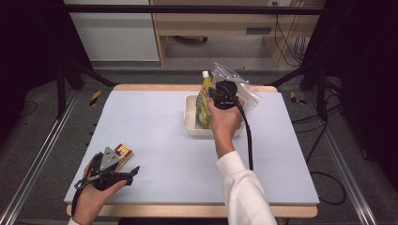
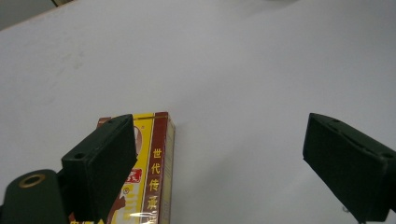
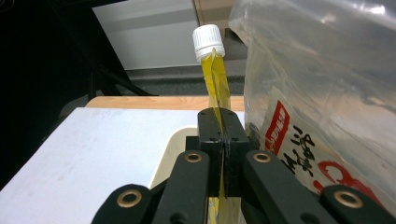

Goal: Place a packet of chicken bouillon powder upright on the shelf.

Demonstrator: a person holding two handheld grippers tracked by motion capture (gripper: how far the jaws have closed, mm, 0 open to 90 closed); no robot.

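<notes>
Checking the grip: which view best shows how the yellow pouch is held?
The right gripper view: the right gripper is shut on the yellow pouch below its white cap. The high view shows the pouch half hidden, over the white tray.

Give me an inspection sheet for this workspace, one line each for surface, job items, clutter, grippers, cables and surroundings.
Surface: pale table top with a wooden edge.
Job's things: yellow pouch with a white cap, held upright over the white tray; a clear plastic bag stands beside it.
Clutter: red and yellow box at the near left.
Grippers: right hand-held gripper is shut on the pouch's flat edge; left hand-held gripper is open, one jaw over the box.
Cables: a black cable trails from the right hand-held gripper.
Surroundings: dark frame bars, wooden furniture behind, grey floor.
</notes>
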